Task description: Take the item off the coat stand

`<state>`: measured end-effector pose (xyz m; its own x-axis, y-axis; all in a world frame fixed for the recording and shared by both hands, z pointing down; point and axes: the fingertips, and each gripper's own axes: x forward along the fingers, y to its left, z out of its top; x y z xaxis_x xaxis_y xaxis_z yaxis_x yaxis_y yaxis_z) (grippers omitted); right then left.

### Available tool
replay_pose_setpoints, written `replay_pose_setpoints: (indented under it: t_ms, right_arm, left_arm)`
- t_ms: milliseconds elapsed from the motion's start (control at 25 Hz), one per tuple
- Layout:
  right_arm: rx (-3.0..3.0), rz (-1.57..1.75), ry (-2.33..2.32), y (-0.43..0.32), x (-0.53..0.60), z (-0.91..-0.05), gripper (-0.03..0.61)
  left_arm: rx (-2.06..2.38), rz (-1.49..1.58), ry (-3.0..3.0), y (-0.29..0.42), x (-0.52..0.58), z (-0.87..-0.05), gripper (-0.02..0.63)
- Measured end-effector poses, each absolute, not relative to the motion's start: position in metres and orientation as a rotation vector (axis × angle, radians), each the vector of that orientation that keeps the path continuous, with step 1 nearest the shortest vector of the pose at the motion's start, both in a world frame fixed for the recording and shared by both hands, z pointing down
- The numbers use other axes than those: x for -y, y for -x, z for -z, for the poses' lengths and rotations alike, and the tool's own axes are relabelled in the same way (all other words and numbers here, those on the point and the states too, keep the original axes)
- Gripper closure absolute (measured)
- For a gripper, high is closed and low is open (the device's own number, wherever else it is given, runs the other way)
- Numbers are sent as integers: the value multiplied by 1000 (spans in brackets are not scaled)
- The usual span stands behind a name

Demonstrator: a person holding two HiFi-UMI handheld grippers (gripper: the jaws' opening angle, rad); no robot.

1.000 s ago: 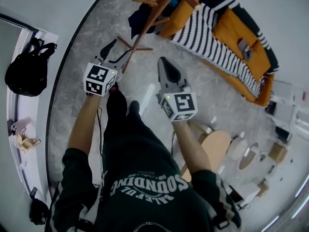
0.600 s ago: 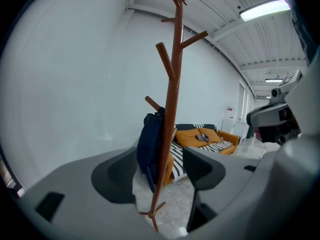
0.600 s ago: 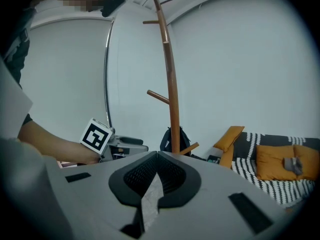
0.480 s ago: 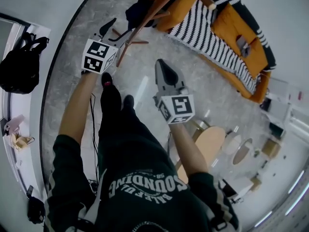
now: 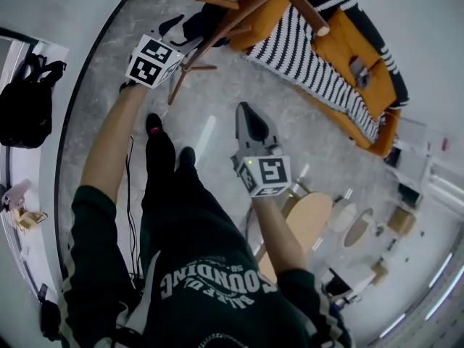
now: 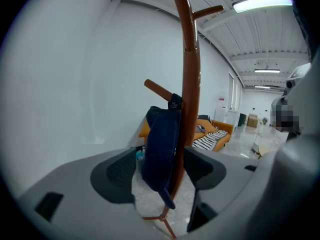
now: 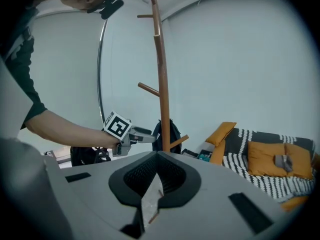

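A wooden coat stand (image 5: 233, 14) rises at the top of the head view, with a dark blue cap (image 5: 199, 23) hanging on a low peg. My left gripper (image 5: 182, 33) reaches out to it, open, its tips just short of the cap. In the left gripper view the cap (image 6: 162, 149) hangs against the pole (image 6: 189, 84), straight ahead of the wide-spread jaws (image 6: 159, 176), and nothing is gripped. My right gripper (image 5: 247, 112) hangs back at mid-frame, shut and empty. From the right gripper view (image 7: 156, 156) I see the stand (image 7: 161, 84), the cap (image 7: 172, 130) and the left gripper (image 7: 148, 134) beside it.
An orange sofa with a black-and-white striped blanket (image 5: 330, 60) stands behind the stand. A black backpack (image 5: 25, 111) sits on a ledge at the left wall. A round wooden table (image 5: 313, 220) is at my right. The stand's spread feet (image 5: 194, 68) rest on the marble floor.
My left gripper has travelled forward from beside my legs to the coat stand and now sits close to the cap. The right gripper has stayed about where it was.
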<state>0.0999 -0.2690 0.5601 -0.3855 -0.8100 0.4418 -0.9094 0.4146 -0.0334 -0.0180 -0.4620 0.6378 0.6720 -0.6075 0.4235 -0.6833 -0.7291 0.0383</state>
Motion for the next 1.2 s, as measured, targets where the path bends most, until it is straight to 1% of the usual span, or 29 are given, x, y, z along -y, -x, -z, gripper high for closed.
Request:
replay_pose_setpoints:
  t_ms: [160,320,360,400,440,520,560,640,1200]
  right_arm:
    - [2290,-405,-1497,-108,267,-565,578]
    - [2271,-428,-1517,-115,266,-568,578]
    - [2267,-436,-1522,-115,265,-570,578]
    - [2263,-444,-1527,-116,265,-571,578]
    - [2261,-452,-1531,-116,265,-573,578]
    - [2258,-462,-1535,-115,265,-575,578]
    - [2259,-463,-1534,-114,265,-575,578]
    - [2261,-459,-1532,-112,266,-574,578]
    - [2274,-458,-1553,-113,267,-566,578]
  left_arm:
    - [995,-653,-2705,13,469,-649,334]
    - [929,-668,-2723,7,473,-652,342]
    - [916,-672,-2733,6,473,-652,360]
    - [907,-681,-2746,5,473,-652,402]
    - [906,-690,-2759,4,473,-652,430]
    - [939,-698,-2778,5,475,-648,522]
    - [957,-695,-2781,6,476,-646,545]
    - [973,-679,-2777,7,477,-645,571]
    - [1066,-591,-2720,15,488,-621,580]
